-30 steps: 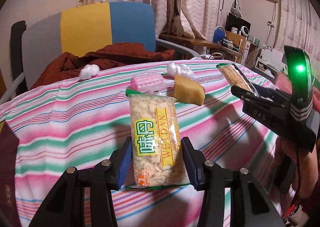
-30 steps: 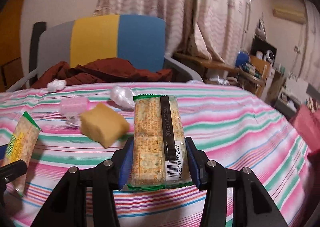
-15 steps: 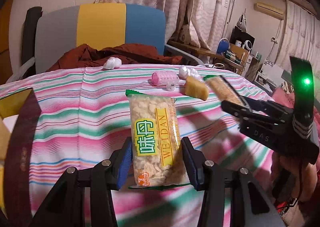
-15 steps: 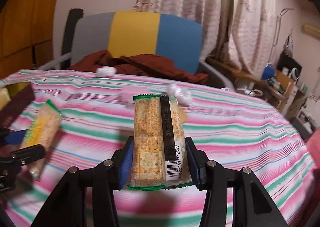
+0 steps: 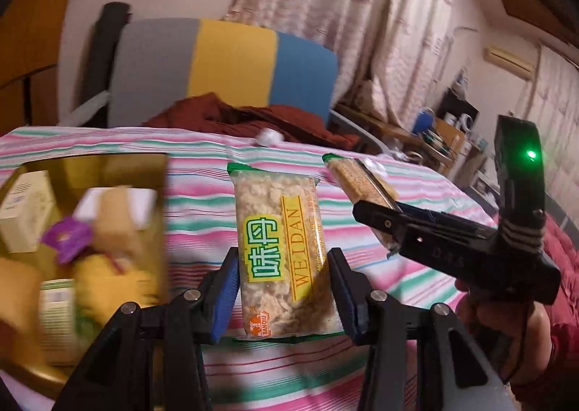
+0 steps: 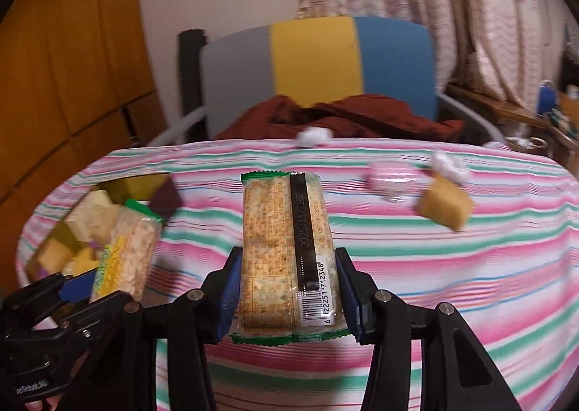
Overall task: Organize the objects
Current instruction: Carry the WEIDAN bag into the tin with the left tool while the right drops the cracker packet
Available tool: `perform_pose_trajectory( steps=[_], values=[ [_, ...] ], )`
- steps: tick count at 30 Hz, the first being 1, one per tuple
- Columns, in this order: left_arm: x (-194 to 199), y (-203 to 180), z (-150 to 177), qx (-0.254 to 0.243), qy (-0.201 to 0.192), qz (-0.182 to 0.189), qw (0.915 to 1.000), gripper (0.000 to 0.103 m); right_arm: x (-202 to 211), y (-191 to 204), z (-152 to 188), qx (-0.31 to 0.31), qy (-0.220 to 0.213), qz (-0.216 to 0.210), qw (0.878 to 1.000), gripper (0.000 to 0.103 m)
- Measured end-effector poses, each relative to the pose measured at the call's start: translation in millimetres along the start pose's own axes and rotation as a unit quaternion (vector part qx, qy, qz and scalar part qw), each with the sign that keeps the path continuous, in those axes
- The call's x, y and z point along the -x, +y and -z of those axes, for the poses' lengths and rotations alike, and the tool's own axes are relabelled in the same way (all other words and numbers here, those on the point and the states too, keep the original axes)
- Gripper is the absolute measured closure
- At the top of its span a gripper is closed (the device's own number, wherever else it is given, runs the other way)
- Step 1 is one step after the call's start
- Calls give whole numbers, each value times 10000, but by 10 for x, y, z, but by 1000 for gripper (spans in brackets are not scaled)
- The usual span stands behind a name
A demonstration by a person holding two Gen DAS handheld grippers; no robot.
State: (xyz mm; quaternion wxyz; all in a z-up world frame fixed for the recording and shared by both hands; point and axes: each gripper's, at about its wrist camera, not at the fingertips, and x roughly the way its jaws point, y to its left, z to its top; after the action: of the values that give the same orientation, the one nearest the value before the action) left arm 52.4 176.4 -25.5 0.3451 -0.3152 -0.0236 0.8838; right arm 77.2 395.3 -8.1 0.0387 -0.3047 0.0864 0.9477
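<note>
- At the far left we see a gold-coloured open box (image 5: 90, 164) on the bench (image 5: 202, 201), which wears a cloth striped in pink, green and white; the box holds blurred packets and small cartons, among them a pale carton (image 5: 25, 215) and a purple wrapper (image 5: 67, 239).
- Just right of the box, our left tool (image 5: 282, 297) grips a clear rice-cracker packet with a green and yellow label reading WEIDAN (image 5: 280, 248); its blue pads (image 5: 226, 297) press both long sides, and the packet stands upright above the bench.
- From the right wrist view that same packet (image 6: 126, 255) hangs beside the box's near corner (image 6: 144, 186).
- In the middle, our right tool (image 6: 287, 297) clamps a clear cracker packet with a black seam strip and barcode (image 6: 286, 251), back side facing the camera, upright and lifted off the cloth.
- The left wrist view shows this tool (image 5: 394, 226) from the side, a green light glowing on its body.
- Farther right on the bench lie a pink wrapped sweet (image 6: 392, 175), a white crumpled wrapper (image 6: 448, 166) and a yellow sponge-like cake block (image 6: 445, 206), close together.
- Another white wrapper (image 6: 313, 137) sits at the far edge, before a chair (image 6: 318, 56) with grey, yellow and blue panels and a dark red garment (image 6: 362, 117).
</note>
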Motion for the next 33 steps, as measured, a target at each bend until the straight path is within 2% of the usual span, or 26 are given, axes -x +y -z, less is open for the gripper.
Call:
perform_pose_trajectory(
  steps=[6,12,15,18,21,24,27,29,31,33],
  values=[
    [353,573,-117,482,-182,-367,9980,55,-101,608,-162,142,85,-712,9973,54],
    [710,1199,-206,886,-390,-846,9917,55,-282,1313,-345,384,271,-1407,9889,54],
    [883,1544,-247,1051,-436,-1129,9871,55,-422,1616,-433,524,384,-1566,9855,54],
    [941,1863,-272,1222,-261,-1305,9835,55,-614,1910,-512,579,569,-1679,9825,54],
    [974,2151,-224,1535,-16,-1231,9804,55,-856,2059,-552,434,829,-1767,9798,54],
    [990,2414,-163,1834,170,-1254,9748,55,-1243,2096,-628,-142,1157,-1744,9778,54],
    [933,2499,-131,1809,360,-1334,9737,55,-1506,2106,-689,-549,1313,-1690,9753,50],
    [896,2545,-120,1778,471,-1340,9738,55,-1580,2079,-708,-814,1393,-1753,9712,38],
    [853,2581,-123,1740,562,-1304,9744,55,-1546,2092,-726,-925,1359,-1864,9686,37],
    [831,2623,-123,1710,614,-1337,9742,55,-1444,2147,-738,-685,1222,-1906,9716,37]
  ],
)
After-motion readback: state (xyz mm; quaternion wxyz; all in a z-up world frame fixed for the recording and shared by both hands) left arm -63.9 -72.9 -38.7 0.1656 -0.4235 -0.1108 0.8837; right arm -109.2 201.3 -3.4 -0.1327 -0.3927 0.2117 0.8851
